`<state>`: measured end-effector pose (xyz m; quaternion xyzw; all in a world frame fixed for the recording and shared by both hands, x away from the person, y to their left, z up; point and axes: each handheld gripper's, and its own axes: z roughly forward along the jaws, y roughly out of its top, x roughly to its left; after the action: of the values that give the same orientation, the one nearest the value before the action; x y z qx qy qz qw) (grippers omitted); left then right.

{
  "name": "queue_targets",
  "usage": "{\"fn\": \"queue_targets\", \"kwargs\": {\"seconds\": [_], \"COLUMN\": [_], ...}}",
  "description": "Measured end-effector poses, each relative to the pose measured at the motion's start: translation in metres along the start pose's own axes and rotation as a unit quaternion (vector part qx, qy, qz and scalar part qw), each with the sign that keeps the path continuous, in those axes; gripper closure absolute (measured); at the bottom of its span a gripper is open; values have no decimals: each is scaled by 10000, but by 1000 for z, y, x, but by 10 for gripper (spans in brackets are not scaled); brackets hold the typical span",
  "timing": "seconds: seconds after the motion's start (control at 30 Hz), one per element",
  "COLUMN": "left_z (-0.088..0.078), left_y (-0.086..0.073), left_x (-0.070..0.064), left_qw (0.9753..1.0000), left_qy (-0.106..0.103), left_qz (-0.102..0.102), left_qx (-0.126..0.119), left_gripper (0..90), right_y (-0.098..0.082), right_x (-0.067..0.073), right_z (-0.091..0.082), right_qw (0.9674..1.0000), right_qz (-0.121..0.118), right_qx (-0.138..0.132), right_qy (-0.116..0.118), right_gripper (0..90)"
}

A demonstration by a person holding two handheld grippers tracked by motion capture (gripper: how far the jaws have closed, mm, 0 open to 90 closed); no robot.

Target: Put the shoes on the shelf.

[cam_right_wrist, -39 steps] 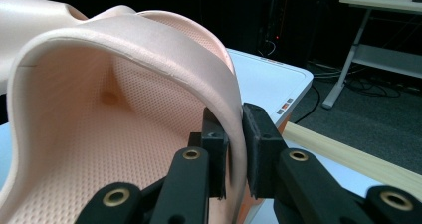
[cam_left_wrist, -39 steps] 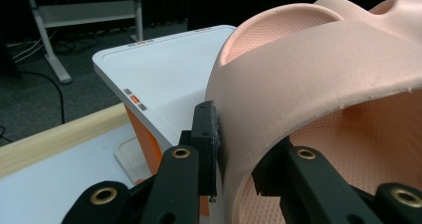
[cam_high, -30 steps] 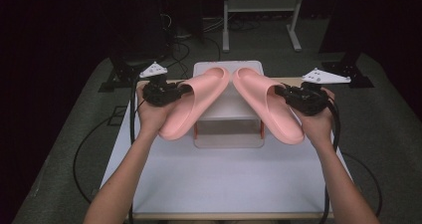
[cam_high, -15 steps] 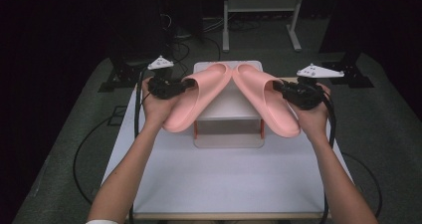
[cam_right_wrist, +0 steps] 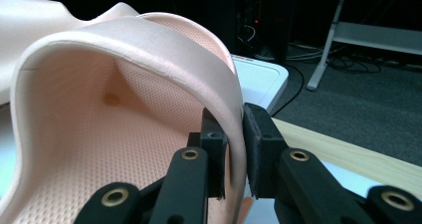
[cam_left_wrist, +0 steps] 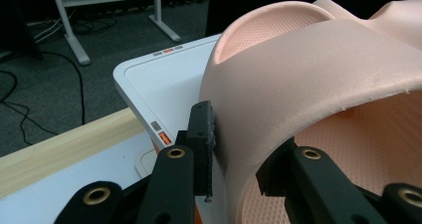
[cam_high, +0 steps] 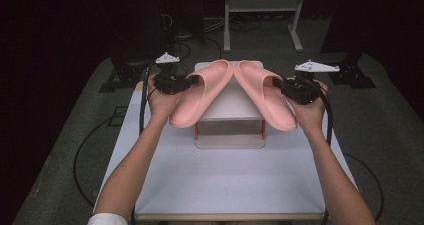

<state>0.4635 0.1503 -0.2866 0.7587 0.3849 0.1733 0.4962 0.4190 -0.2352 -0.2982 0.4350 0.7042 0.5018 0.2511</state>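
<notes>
**Pair of pink slippers carried over a white stand, one in each gripper**

A person holds two pink slide slippers above a small white stand (cam_high: pixel 229 105) at the far middle of the tabletop (cam_high: pixel 225 185), toes meeting over the stand's far edge and heels splayed toward the near left and near right. The left gripper (cam_high: pixel 187 80) has the left slipper (cam_high: pixel 200 97) by its strap; in the left gripper view the jaws are closed on the outer wall of that strap, one pad (cam_left_wrist: pixel 203 134) outside and the other tucked inside. The right gripper (cam_high: pixel 277 83) has the right slipper (cam_high: pixel 265 100) the same way: in the right gripper view both pads (cam_right_wrist: pixel 261 144) pinch the thin strap edge, jaws drawn nearly together.

By the look of it, the step in hand is the carry-and-place: both slippers are lifted and appear to hang just above the stand's top, not yet set down. The next move probably calls for lowering the pair level, side by side on the stand, and parting the jaws only once the soles rest flat, since the soft straps could spring or tip the slippers off the edge.
</notes>
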Motion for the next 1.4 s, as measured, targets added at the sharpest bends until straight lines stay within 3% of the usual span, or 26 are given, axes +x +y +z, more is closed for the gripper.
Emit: {"fn": "queue_targets", "kwargs": {"seconds": [0.57,1.4], "left_z": [11,15], "left_y": [1,2], "left_x": [1,-1], "left_qw": [9996,9983], "left_qy": [12,46], "left_qz": [-271,-571], "left_qx": [36,45], "left_gripper": [648,570], "right_y": [3,7], "right_x": [0,7], "right_z": [13,20], "right_qw": [9996,9987], "right_qz": [194,442], "right_qx": [73,105], "right_qy": [-209,-225], "right_gripper": [769,698]}}
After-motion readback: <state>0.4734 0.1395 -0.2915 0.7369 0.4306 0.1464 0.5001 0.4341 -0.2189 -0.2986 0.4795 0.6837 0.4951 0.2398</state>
